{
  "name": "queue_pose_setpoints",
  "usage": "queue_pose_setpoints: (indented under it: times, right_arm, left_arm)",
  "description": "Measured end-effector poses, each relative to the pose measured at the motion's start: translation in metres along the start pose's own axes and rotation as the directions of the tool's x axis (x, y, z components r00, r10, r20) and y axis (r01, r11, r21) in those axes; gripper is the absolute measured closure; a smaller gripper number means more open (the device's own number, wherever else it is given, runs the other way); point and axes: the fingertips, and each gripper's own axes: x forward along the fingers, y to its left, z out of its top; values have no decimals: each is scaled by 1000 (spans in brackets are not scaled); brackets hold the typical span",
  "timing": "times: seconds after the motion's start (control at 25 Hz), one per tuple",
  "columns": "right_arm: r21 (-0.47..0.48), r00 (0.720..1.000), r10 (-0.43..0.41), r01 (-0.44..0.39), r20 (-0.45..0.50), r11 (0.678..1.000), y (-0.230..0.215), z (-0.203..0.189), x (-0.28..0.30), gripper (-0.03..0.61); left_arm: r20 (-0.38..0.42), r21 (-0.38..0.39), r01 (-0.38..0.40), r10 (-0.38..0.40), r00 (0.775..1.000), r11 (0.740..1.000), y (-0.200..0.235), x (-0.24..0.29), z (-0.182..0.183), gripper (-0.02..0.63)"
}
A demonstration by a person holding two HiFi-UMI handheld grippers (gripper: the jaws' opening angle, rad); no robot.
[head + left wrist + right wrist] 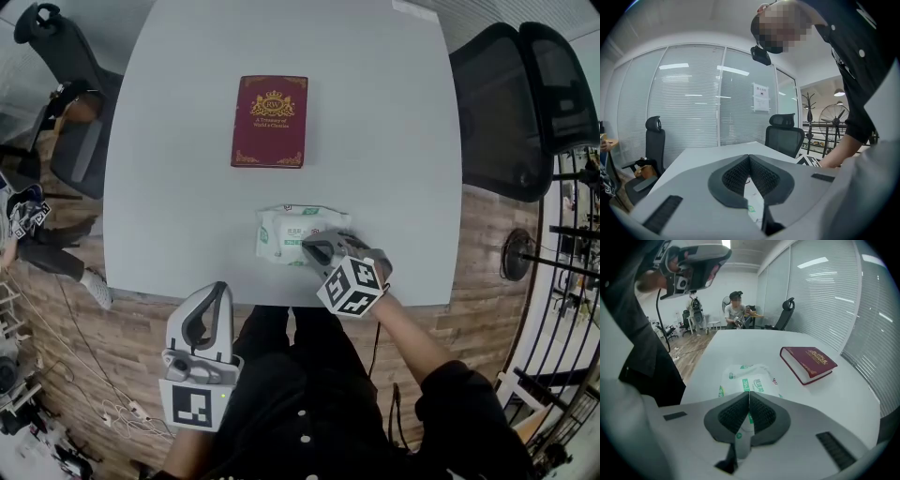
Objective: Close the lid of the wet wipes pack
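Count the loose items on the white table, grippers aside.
2. A dark red hardcover book lies midway up the white table; a white-and-green wet wipes pack lies near its front edge, under the tips of the right gripper.

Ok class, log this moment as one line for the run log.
right gripper: shut, tips over wet wipes pack | left gripper: shut, empty, at table near edge | red book: beyond pack, apart

Left tool (219, 291) nearly level, jaws together. Right tool (317, 249) pitched steeply down, jaws together.
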Motion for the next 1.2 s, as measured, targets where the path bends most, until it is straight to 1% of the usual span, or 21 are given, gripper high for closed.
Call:
queue_pose_setpoints:
  times: [0.12, 0.28, 0.4, 0.52, 0.6, 0.64, 0.72, 0.8, 0.92, 1.04, 1.12, 1.2]
  right_arm:
    - [53, 999, -4, 2, 46, 999, -5, 5, -13, 551]
    - [121, 992, -53, 39, 114, 992, -17, 15, -41, 550]
    - [192, 974, -113, 75, 195, 978, -29, 29, -69, 551]
    - [251, 946, -183, 116, 266, 961, -40, 47, -101, 551]
    - [287, 919, -233, 142, 316, 947, -47, 62, -126, 551]
    - [302, 904, -259, 156, 341, 941, -50, 68, -139, 551]
    - [319, 864, -311, 188, 396, 929, -55, 81, -163, 551]
    - [347, 825, -360, 215, 436, 913, -61, 90, -186, 551]
    - [408, 795, -423, 245, 435, 880, -64, 91, -217, 551]
    - [486, 735, -494, 255, 465, 836, -69, 96, -248, 551]
    - [527, 696, -535, 260, 479, 809, -73, 97, -266, 551]
    - [554, 660, -578, 283, 480, 783, -76, 96, -283, 551]
  left_arm:
    - [13, 11, 4, -4, 1000, 1000, -1, 0, 5, 598]
    - [40, 6, 17, -17, 999, 1000, -2, 0, 15, 598]
    - [52, 4, 40, -40, 998, 999, -5, 5, 23, 598]
    - [53, -10, 54, -54, 997, 998, -5, 8, 29, 598]
    - [80, -13, 68, -67, 995, 998, -5, 9, 38, 598]
    - [109, -4, 78, -77, 991, 997, -5, 9, 45, 598]
    - [166, 31, 94, -98, 981, 995, -5, 10, 59, 598]
    - [184, 46, 100, -107, 977, 994, -4, 10, 65, 598]
    - [170, 36, 97, -101, 980, 995, -1, 9, 66, 598]
    - [193, 69, 81, -93, 977, 994, 2, 8, 75, 598]
    - [209, 76, 71, -86, 974, 995, 5, 6, 81, 598]
    - [228, 77, 60, -77, 971, 995, 8, 4, 88, 598]
